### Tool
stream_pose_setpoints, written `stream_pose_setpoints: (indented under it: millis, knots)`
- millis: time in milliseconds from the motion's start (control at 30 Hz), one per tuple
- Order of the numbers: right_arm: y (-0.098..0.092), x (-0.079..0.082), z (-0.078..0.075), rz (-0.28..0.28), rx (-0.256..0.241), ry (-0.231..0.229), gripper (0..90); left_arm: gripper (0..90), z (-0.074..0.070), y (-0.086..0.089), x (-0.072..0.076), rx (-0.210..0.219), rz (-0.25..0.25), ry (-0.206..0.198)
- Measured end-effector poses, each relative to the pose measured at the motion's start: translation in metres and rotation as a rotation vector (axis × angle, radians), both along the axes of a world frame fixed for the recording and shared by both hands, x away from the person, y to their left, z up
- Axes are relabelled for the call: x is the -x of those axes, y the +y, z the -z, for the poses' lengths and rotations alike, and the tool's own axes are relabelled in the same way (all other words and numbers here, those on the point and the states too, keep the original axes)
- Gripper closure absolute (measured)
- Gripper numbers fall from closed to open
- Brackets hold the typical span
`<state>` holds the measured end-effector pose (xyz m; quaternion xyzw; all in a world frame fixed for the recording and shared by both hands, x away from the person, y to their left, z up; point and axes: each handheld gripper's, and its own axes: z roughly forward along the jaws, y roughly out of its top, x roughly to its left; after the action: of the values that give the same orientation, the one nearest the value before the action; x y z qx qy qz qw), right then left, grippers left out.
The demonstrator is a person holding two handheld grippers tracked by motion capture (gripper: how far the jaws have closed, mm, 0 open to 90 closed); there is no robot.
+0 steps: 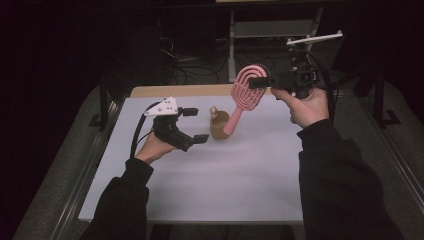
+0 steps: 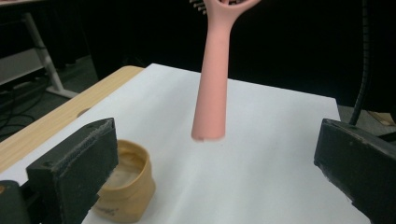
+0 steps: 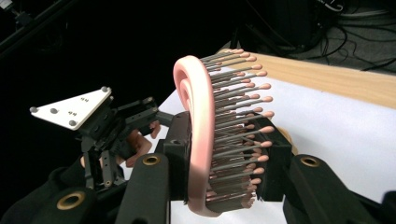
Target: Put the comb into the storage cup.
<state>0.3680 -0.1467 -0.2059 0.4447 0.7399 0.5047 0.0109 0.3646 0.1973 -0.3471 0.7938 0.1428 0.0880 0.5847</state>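
Left hand-held gripper (image 1: 192,125): near side of the white worktop (image 1: 200,190), at 9 o'clock of the tan cup (image 1: 219,126), its 2 jaws spread wide and empty. Tan cup: mid-worktop, with the handle end of the pink hairbrush (image 1: 245,92) hanging just above it. Right hand-held gripper (image 1: 265,81): farther off at 2 o'clock, raised, its 2 jaws clamped on the brush's bristled head.

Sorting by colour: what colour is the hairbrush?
Pink hairbrush; clearest in the high view.
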Motion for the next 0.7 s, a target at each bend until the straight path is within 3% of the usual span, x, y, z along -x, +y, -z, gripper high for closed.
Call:
stream_pose_setpoints:
  millis: [433,700]
  knots:
    - [0.009,-0.013,-0.012,0.004,0.026,-0.028,62.3,0.0,0.011,0.038,0.004,0.024,-0.071,-0.004]
    - [0.011,-0.020,-0.012,0.008,0.030,-0.032,62.2,0.0,0.018,0.056,0.007,0.033,-0.103,0.002]
